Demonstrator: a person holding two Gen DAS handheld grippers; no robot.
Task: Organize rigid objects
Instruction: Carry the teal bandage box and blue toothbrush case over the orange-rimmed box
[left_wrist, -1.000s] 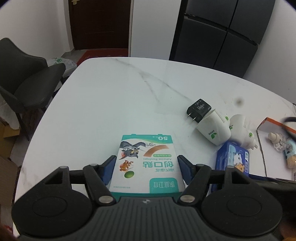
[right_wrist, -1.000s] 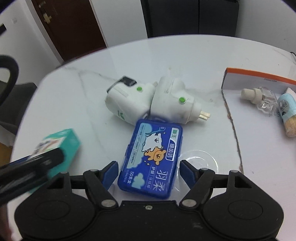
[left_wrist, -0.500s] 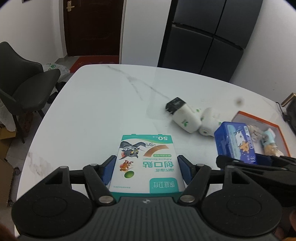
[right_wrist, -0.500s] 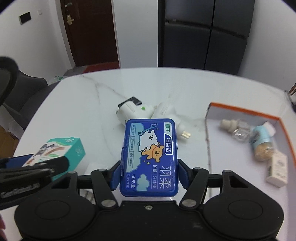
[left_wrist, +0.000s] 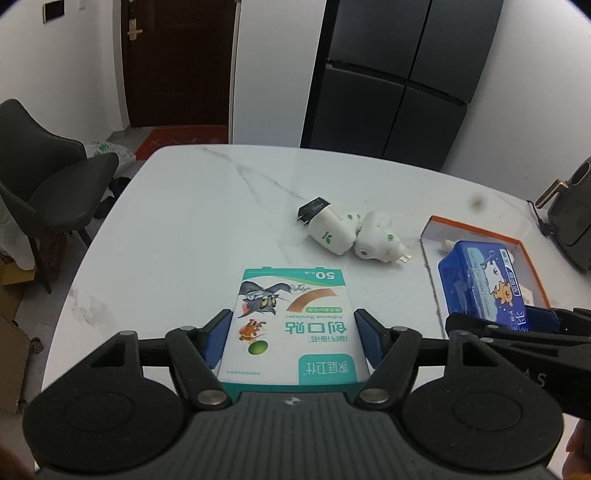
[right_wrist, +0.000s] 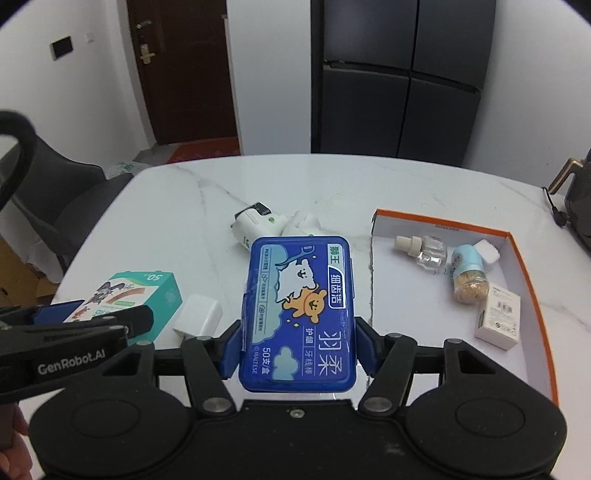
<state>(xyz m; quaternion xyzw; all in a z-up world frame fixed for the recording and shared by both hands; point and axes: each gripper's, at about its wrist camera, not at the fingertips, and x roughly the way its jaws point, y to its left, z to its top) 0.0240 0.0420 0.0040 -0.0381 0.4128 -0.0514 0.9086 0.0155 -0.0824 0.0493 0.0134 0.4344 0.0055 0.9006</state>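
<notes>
Blue hard plastic, the floss-pick case (right_wrist: 300, 314) is riding clamped by its long edges in the right gripper (right_wrist: 299, 347) beside the orange-rimmed tray (right_wrist: 532, 295), looking light, stiff and slick, while the left gripper (left_wrist: 291, 341) is pinching the crushable cardboard bandage box (left_wrist: 291, 325) above the table.

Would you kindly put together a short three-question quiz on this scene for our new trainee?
1. True or false: the right gripper holds a blue floss-pick case.
2. What does the left gripper hold? A) a white plug-in device B) a green bandage box C) a clear bottle
3. Fill in: the clear bottle lies inside the ____-rimmed tray.

Key
1. True; its fingers press both sides of the case.
2. B, the green bandage box; both white plug-in devices lie on the table.
3. Orange.
</notes>
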